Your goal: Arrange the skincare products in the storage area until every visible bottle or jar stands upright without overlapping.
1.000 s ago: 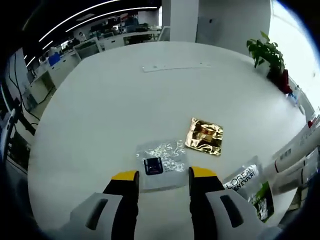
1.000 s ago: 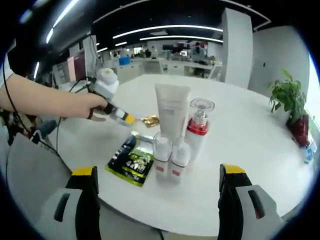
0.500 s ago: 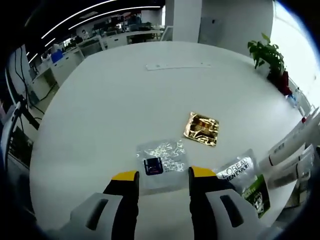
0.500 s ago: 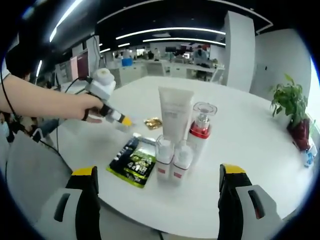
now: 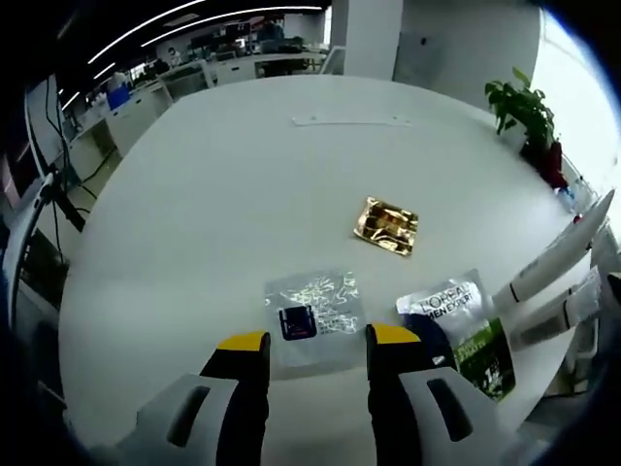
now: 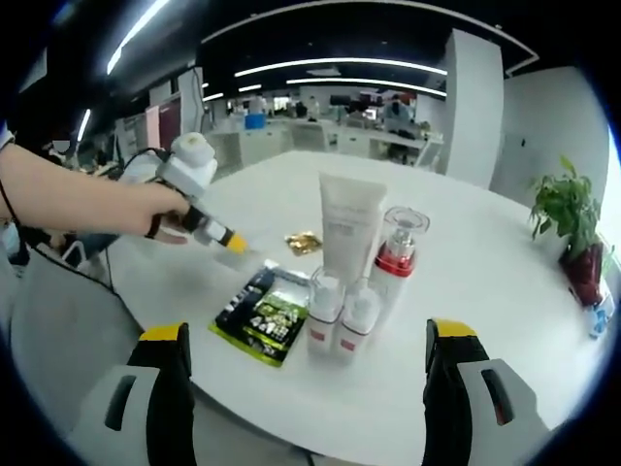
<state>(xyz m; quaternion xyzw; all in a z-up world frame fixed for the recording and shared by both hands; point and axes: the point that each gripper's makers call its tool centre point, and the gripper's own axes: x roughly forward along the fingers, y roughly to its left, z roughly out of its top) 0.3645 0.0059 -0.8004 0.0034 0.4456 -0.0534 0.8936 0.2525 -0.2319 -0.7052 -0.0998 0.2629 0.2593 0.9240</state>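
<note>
**Gripper and product status**

Your left gripper (image 5: 316, 340) stands parted over the clear sachet (image 5: 312, 311) at lower centre; your right gripper (image 6: 307, 335) is spread wide; the tube (image 6: 350, 225), pump bottle (image 6: 397, 260) and two small bottles (image 6: 340, 313) stand upright at frame centre; the green sachet (image 6: 260, 315) lies flat beside them.

left hand-held gripper (image 5: 317, 342): black jaws capped yellow, light grey housing with dark slots
right hand-held gripper (image 6: 305, 335): same black jaws, yellow tips, grey shells
hand (image 6: 163, 210): bare forearm, dark strap across it, black cable trailing behind
</note>
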